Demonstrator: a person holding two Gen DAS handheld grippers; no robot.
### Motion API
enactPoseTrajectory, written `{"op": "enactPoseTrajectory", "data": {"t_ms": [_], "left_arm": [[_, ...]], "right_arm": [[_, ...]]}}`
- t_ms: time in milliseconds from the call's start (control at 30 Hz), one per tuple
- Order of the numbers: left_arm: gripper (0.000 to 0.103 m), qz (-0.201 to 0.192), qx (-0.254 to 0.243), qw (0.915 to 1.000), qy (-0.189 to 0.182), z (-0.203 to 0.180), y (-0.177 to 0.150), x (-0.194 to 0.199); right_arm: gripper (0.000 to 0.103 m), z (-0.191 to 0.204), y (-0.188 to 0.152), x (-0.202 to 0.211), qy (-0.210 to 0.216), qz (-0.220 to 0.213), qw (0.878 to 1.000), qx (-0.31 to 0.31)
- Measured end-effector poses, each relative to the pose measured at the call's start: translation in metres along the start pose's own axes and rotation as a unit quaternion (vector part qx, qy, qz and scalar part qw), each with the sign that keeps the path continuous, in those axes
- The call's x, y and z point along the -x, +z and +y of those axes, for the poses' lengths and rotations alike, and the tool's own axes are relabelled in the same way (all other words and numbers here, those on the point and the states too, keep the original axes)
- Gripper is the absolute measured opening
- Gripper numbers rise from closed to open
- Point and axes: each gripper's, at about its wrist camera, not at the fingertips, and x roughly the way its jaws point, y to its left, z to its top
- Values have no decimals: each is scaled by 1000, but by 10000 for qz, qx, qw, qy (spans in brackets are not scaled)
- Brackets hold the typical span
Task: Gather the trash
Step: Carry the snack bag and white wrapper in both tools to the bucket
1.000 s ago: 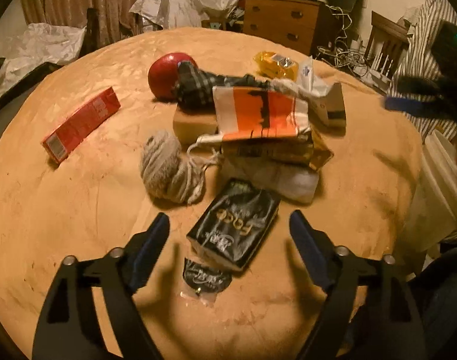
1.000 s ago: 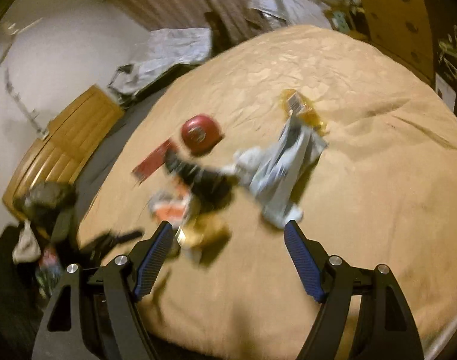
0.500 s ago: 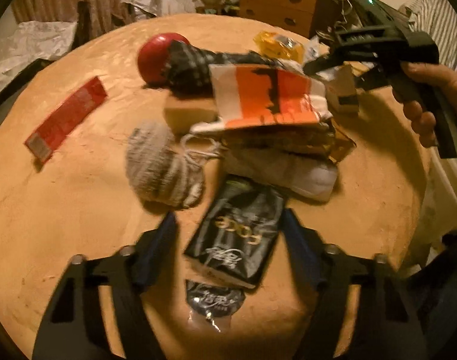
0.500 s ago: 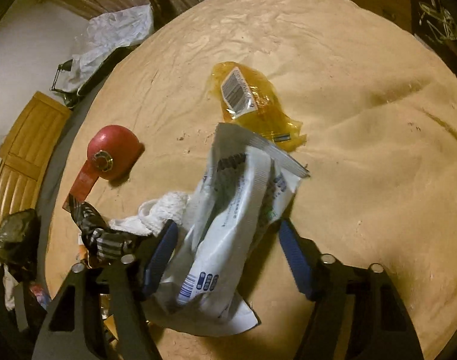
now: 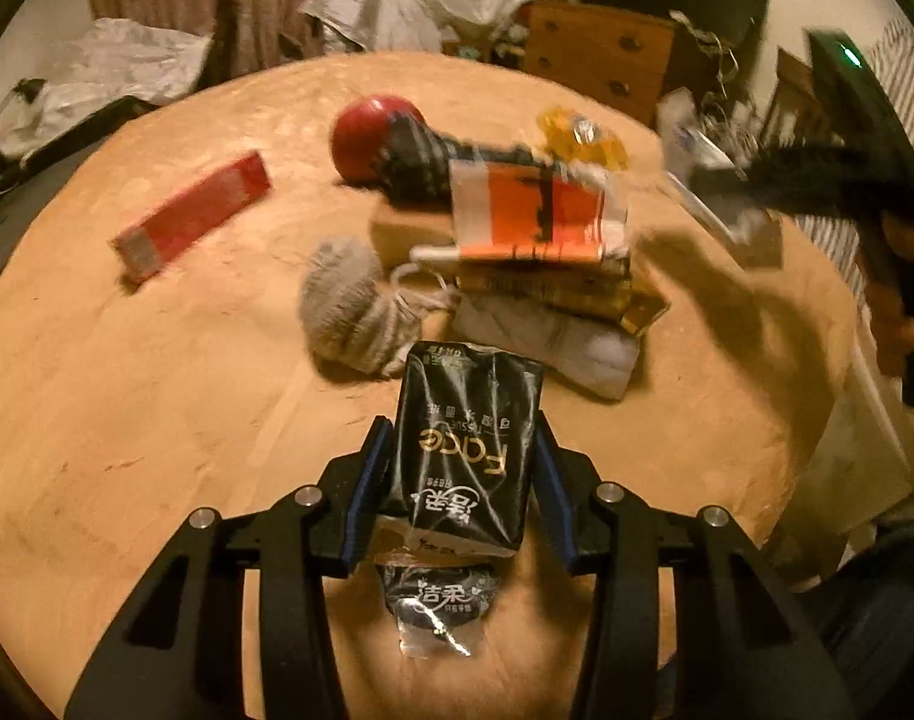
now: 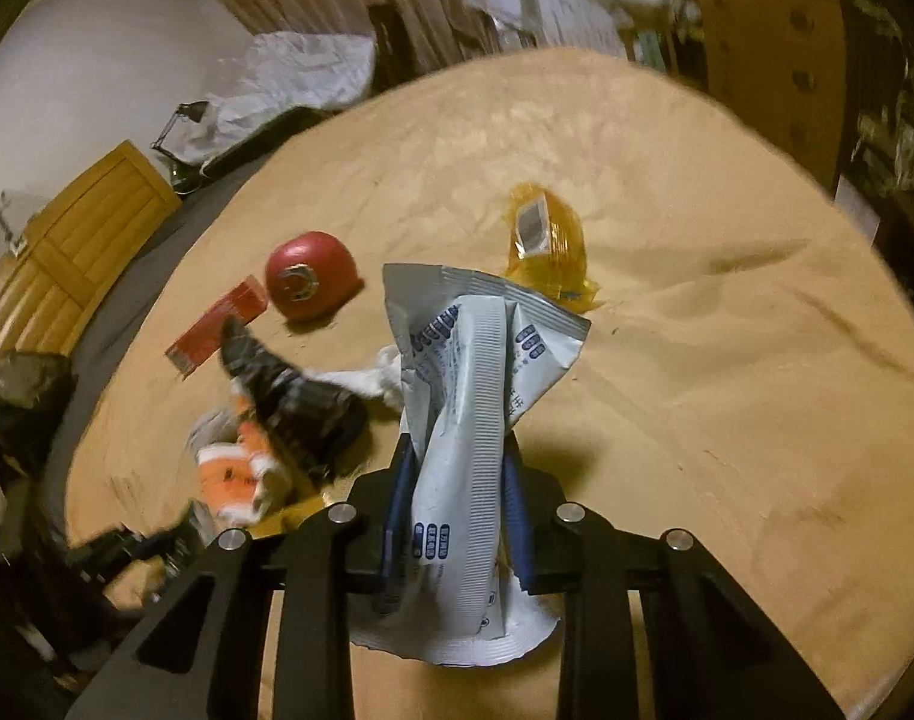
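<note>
- Black tissue pack (image 5: 466,450) clamped between both pads of left claw (image 5: 463,468), at the near edge of the tabletop (image 5: 126,420); whether lifted or touching can't be told.
- Small black torn wrapper piece (image 5: 435,609) lies just below it, on the tabletop, between the claw arms.
- White-grey plastic wrapper (image 6: 475,420) pinched in right claw (image 6: 457,498), crumpled, standing up, held above the tabletop.
- Mid tabletop pile: orange-white bag (image 5: 538,216) on top of gold wrapper (image 5: 565,288), white cloth (image 5: 553,348) under it, grey sock ball (image 5: 351,312) just left of pile.
- Behind pile: dark plaid cloth (image 5: 426,162) touching red ball (image 5: 360,135); yellow wrapper (image 6: 547,246) toward far right edge.
- Red box (image 5: 192,213) apart, near left edge.
- Right side of left view is motion-blurred.
</note>
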Motion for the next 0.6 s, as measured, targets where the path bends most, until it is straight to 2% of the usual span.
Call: {"op": "enactPoseTrajectory", "data": {"t_ms": [133, 267, 433, 600], "left_arm": [[43, -406, 278, 9985, 232, 0, 9, 30], [44, -845, 447, 9942, 498, -10, 20, 62], [44, -1333, 607, 9867, 698, -33, 28, 98], [44, -1814, 637, 9757, 1052, -57, 33, 129]], "right_arm": [[29, 23, -22, 42, -116, -492, 9980, 389], [29, 53, -44, 85, -286, -1113, 9904, 764], [29, 80, -66, 130, -436, -1688, 9789, 1065], [29, 99, -92, 171, -457, -2148, 9681, 1207]]}}
